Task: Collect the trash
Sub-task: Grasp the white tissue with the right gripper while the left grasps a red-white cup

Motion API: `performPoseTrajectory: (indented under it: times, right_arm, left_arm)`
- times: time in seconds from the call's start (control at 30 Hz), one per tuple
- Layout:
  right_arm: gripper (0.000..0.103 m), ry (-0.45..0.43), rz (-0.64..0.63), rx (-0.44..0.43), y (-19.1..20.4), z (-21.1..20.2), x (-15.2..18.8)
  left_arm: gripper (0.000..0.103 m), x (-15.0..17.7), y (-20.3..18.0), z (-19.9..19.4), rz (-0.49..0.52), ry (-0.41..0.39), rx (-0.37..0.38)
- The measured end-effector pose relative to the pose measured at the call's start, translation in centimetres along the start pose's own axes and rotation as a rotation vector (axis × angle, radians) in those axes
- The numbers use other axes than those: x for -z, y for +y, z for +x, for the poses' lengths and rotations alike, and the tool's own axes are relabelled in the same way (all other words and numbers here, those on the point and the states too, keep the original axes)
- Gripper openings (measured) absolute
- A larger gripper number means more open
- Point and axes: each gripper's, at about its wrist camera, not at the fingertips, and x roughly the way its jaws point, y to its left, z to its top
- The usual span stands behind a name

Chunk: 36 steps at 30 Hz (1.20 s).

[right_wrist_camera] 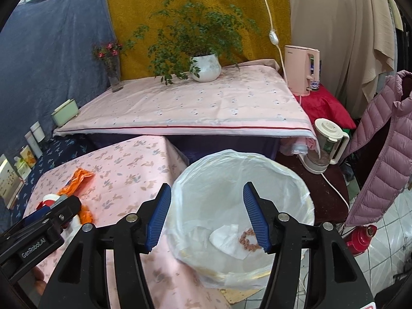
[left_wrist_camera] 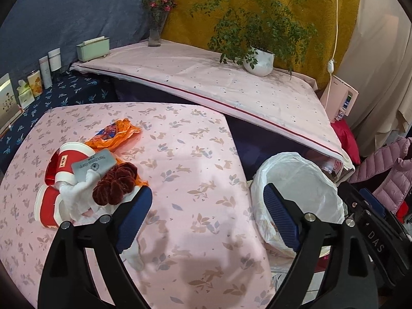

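My left gripper stands wide and empty; right gripper is parted, empty, over the lined bin. The orange wrapper lies ahead-left of my left fingers: light, crinkly, likely slippery. I judge pinching a bunched fold best.

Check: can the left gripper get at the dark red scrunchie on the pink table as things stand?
Probably yes. The left gripper is open and empty, and the scrunchie lies on top of the pile just beyond its left finger, nothing covering it. A white tissue and grey card touch it.
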Motion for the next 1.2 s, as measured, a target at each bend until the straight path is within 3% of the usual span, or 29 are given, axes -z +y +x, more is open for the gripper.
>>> performPoseTrajectory:
  times: [0.77,1.2]
  right_arm:
    - [0.061,0.117,-0.139,-0.156,11.6,1.3,5.1]
    - [0.061,0.199,-0.205,-0.203,17.8,4.0,8.0]
  left_arm:
    - [0.092,4.3,17.7,0.0,-0.164,0.053,-0.25]
    - [0.092,6.4,24.4,2.6,-0.237,0.148,-0.243]
